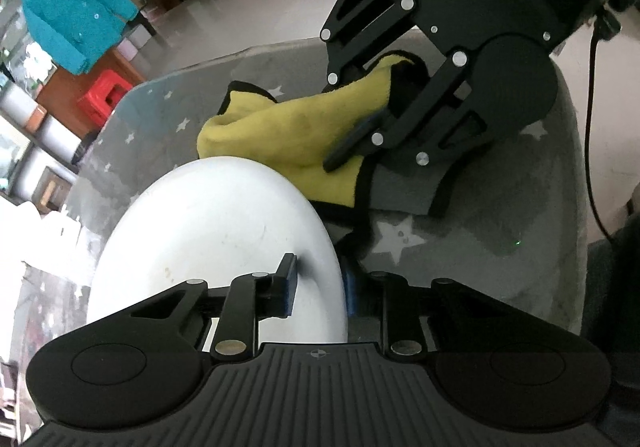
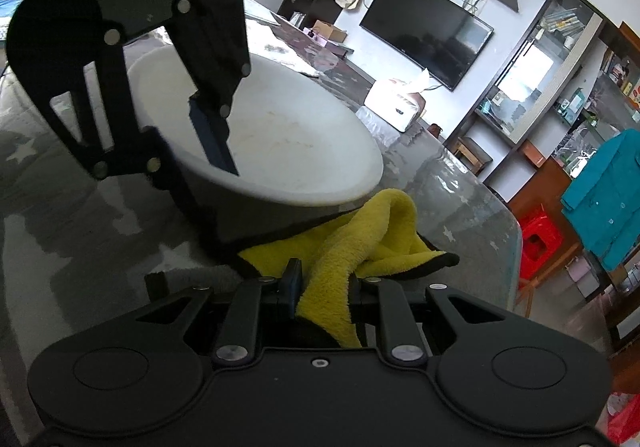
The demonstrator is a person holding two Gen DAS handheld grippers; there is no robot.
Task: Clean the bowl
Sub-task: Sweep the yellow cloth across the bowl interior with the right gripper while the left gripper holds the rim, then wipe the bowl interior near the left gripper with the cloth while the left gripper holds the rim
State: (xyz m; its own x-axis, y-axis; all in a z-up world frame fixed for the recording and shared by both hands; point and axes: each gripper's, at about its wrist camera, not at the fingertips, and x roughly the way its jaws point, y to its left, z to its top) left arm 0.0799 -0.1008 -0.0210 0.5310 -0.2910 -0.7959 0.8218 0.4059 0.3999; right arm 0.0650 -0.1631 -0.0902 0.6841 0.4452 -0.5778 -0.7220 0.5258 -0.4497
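A white bowl [image 1: 212, 243] with faint brownish smears is tilted above the grey star-patterned table. My left gripper [image 1: 318, 283] is shut on its rim, one finger inside and one outside; it also shows in the right wrist view [image 2: 192, 151], holding the bowl [image 2: 288, 143]. My right gripper [image 2: 324, 287] is shut on a yellow cloth [image 2: 344, 247] with a black edge and grey back, just below the bowl's raised rim. In the left wrist view the right gripper [image 1: 352, 123] pinches the cloth [image 1: 280, 135] right behind the bowl.
The table's grey star cover [image 1: 480, 231] has a rounded edge at the left [image 1: 120, 103]. A white tissue box [image 2: 396, 107] stands on the far table. A red stool [image 2: 536, 243], a teal jacket [image 2: 608, 191] and a TV [image 2: 428, 35] are beyond.
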